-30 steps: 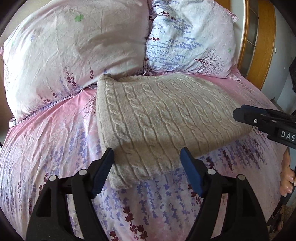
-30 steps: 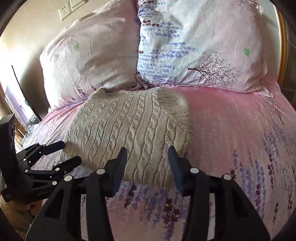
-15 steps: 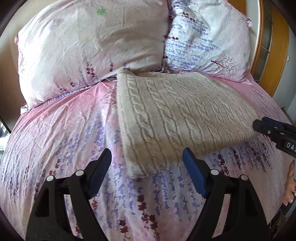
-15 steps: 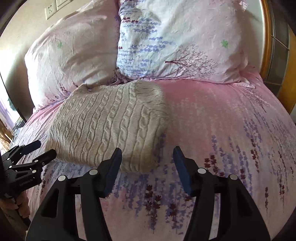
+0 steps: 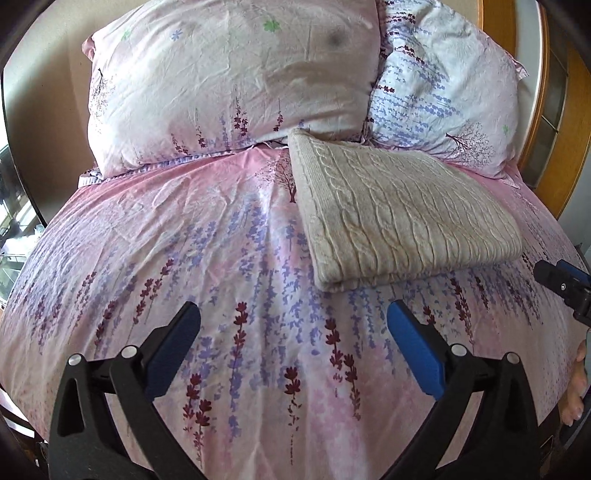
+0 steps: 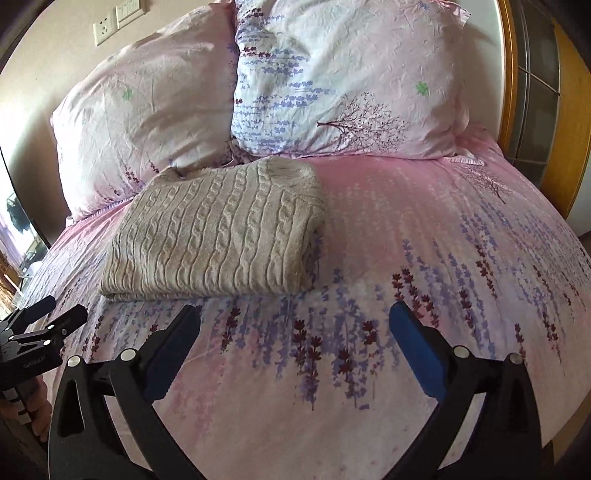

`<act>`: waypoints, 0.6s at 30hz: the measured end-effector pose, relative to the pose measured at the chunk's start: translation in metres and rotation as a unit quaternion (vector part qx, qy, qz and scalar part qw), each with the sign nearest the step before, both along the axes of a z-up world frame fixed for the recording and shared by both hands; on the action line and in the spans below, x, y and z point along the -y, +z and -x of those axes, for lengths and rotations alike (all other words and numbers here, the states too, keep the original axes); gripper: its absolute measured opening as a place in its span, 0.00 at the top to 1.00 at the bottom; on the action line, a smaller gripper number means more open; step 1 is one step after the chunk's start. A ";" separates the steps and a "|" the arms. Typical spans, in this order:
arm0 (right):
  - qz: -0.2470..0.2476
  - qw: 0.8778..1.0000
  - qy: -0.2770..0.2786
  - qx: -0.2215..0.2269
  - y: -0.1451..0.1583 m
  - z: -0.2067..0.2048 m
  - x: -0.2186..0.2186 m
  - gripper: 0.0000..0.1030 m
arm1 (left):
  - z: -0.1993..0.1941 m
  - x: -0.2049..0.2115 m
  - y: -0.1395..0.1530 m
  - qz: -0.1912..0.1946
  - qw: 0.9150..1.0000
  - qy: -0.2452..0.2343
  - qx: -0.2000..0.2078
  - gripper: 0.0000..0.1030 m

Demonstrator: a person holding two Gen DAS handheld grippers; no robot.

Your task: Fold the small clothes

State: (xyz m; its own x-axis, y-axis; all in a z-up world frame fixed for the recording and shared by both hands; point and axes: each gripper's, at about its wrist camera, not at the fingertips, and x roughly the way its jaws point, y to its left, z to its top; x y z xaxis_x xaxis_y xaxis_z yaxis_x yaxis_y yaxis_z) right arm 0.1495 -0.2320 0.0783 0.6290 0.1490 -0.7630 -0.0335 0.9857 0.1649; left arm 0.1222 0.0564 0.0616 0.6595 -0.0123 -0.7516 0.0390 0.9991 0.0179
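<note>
A beige cable-knit sweater (image 5: 399,218) lies folded into a flat rectangle on the pink floral bed cover (image 5: 184,258), its far edge at the pillows. It also shows in the right wrist view (image 6: 221,232). My left gripper (image 5: 293,347) is open and empty, held above the cover short of the sweater's near left corner. My right gripper (image 6: 295,347) is open and empty, short of the sweater's near right corner. Each gripper shows at the edge of the other's view, the right one (image 5: 561,284) and the left one (image 6: 44,325).
Two floral pillows (image 5: 229,81) (image 5: 443,96) stand against the headboard behind the sweater. A wooden cabinet (image 6: 565,122) is on the right of the bed. A wall socket (image 6: 105,27) is above the left pillow. Bare cover lies left and right of the sweater.
Both grippers have pulled back toward the near edge of the bed, away from the folded sweater. The right gripper's jaws have opened wider. The sweater has stayed in place.
</note>
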 end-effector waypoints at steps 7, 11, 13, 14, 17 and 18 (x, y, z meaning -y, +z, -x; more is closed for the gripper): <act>0.009 0.999 0.007 -0.033 -0.020 0.001 -0.017 0.01 | -0.006 0.012 -0.017 -0.013 0.999 -0.006 -0.035 0.02; 0.003 0.999 0.001 -0.048 -0.024 0.000 -0.020 0.01 | -0.007 0.015 -0.022 -0.016 0.999 -0.010 -0.040 0.02; -0.003 0.998 -0.003 -0.055 -0.027 -0.001 -0.020 0.01 | -0.008 0.016 -0.024 -0.015 0.999 -0.008 -0.044 0.02; -0.005 0.998 -0.006 -0.058 -0.028 -0.001 -0.021 0.01 | -0.009 0.016 -0.025 -0.013 0.999 -0.008 -0.047 0.02; -0.004 0.997 -0.014 -0.073 -0.034 -0.005 -0.021 0.01 | -0.012 0.016 -0.029 -0.014 0.998 -0.005 -0.055 0.02; -0.002 0.997 -0.013 -0.076 -0.035 -0.005 -0.022 0.01 | -0.013 0.016 -0.030 -0.014 0.998 -0.005 -0.057 0.02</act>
State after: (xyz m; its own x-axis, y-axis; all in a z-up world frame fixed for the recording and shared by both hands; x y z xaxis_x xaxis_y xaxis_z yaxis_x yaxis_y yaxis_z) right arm 0.1546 -0.2098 0.0430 0.5095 0.1369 -0.8495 0.0184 0.9853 0.1698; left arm 0.1349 0.0406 0.0312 0.5690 0.0042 -0.8223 0.0523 0.9978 0.0413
